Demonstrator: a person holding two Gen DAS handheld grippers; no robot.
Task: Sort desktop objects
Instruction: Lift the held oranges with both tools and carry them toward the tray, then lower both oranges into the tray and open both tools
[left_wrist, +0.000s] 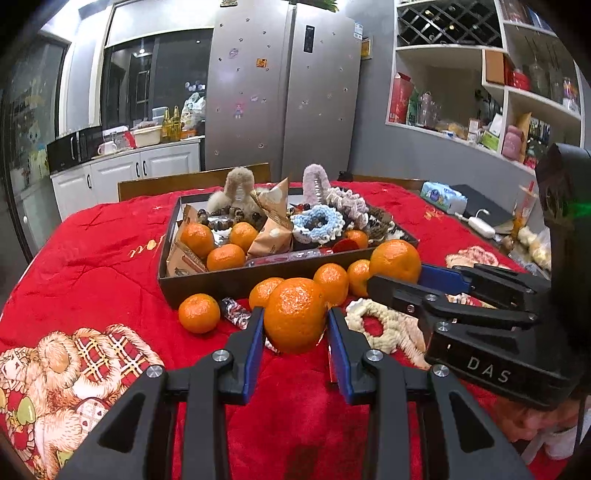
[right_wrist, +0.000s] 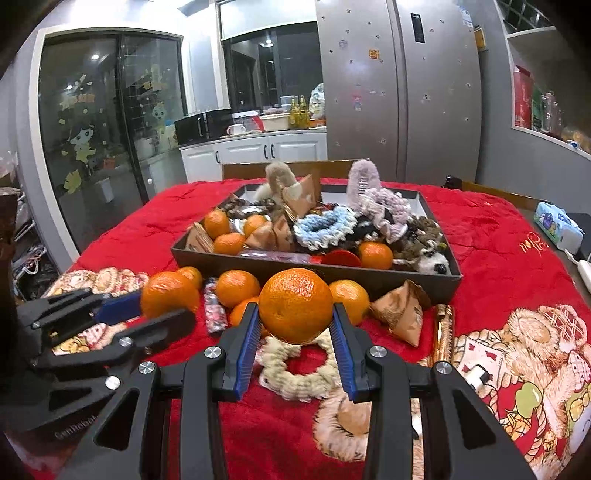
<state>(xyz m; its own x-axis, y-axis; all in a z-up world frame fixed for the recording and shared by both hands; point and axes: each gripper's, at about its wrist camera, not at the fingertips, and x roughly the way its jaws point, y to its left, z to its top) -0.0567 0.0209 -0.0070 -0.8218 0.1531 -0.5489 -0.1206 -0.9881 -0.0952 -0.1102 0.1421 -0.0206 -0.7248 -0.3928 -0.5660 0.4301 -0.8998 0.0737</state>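
A tangerine is clamped between the blue pads of the left gripper, held above the red cloth in front of the dark tray. A second tangerine is clamped likewise in the right gripper, also in front of the tray.

Relative to the tray: loose tangerines are seen just before its near wall, with a wrapped candy among them. A cream crocheted scrunchie lies on the cloth below the right gripper. A brown triangular packet and a gold tube lie off the tray's near right corner.

Inside the tray, more tangerines, a blue scrunchie, fluffy hair clips, brown packets and beads are heaped together.

The approach to the tray's near wall is crowded by the loose fruit. A tissue pack sits well right of the tray, off the cloth.
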